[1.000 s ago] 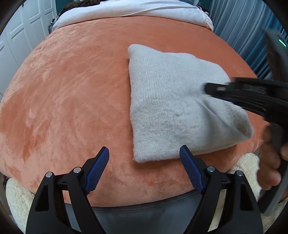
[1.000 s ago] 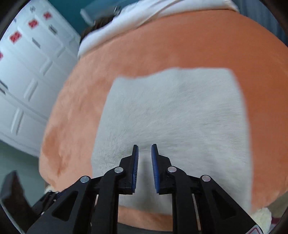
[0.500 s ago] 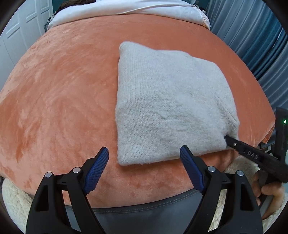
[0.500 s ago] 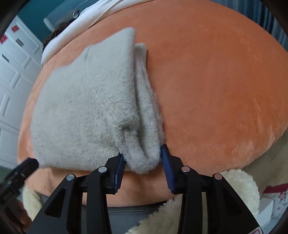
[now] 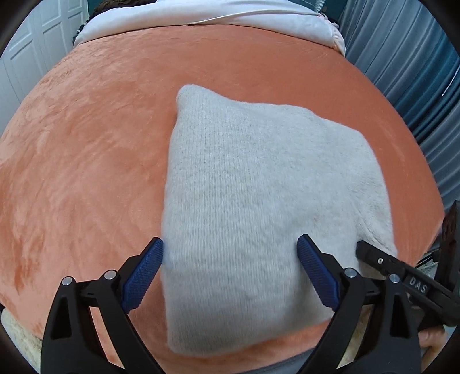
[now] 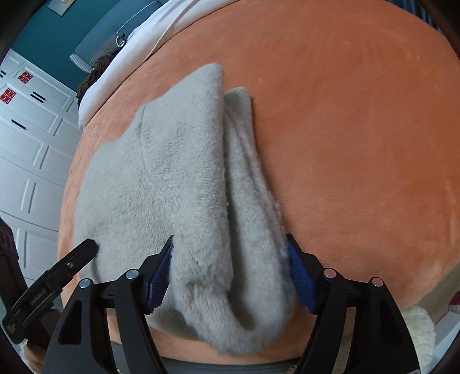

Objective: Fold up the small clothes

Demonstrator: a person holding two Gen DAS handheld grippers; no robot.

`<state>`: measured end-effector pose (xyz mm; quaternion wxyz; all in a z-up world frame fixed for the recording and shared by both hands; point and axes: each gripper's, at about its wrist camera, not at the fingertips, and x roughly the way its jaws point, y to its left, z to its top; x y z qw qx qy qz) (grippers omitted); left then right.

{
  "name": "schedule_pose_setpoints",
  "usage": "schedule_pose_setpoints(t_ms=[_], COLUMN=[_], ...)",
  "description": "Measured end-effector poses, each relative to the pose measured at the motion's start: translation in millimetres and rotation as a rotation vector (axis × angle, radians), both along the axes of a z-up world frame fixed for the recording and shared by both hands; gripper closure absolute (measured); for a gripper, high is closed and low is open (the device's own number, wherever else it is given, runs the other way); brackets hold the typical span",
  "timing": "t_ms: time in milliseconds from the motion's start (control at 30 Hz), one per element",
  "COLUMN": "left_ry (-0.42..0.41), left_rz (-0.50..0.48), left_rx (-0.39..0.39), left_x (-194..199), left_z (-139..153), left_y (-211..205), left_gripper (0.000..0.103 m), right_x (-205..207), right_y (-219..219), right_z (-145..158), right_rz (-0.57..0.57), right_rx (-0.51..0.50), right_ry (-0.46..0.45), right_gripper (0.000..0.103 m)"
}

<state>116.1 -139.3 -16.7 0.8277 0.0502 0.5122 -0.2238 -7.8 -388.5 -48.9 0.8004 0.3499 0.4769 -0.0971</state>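
Observation:
A grey knit garment, folded into a thick rectangle, lies on the orange plush blanket. My left gripper hangs over its near left part. Its jaws are opening wide, with the cloth below and between them, and the left pad sits at the garment's left edge. My right gripper straddles the garment's layered right edge. Its jaws are opening too, and the thick fold bulges between the blue pads. Each gripper shows in the other's view: the right gripper and the left gripper.
White bedding lies across the far end of the blanket. White panelled doors stand to the left and blue curtains to the right. Cream fleece and a grey band run along the near edge. A hand holds the right gripper.
The left gripper has moved forward over the garment and spread wider. The right gripper came down from above the garment's middle to its right edge, and its jaws widened around the fold.

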Motion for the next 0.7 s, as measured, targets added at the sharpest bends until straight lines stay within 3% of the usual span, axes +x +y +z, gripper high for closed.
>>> schedule_pose_setpoints(t_ms=[200,567,667,700], left_ry=[-0.018,0.029,0.066,0.072], left_rz=[0.003,0.014,0.013,0.009], left_rx=[0.055,-0.042,-0.054,-0.052], left_x=[10.6,21.4,23.6,24.7], left_z=[-18.8,-39.0,-36.9,-34.6], left_y=[-13.9,-10.4,-10.3,-10.3], left_gripper=[0.005,0.005,0.005,0.009], right_x=[14.4,28.4,30.9,31.3], right_y=[4.4,0.4,1.1,1.2], right_z=[-7.9,-16.4,-14.8,-13.0], right_rz=[0.004,0.013,0.007,0.007], right_rx=[0.0,-0.03,-0.029,-0.021], right_ry=[-0.009,-0.041,-0.041,-0.049], right_gripper=[0.019,0.007,0.012,0.029])
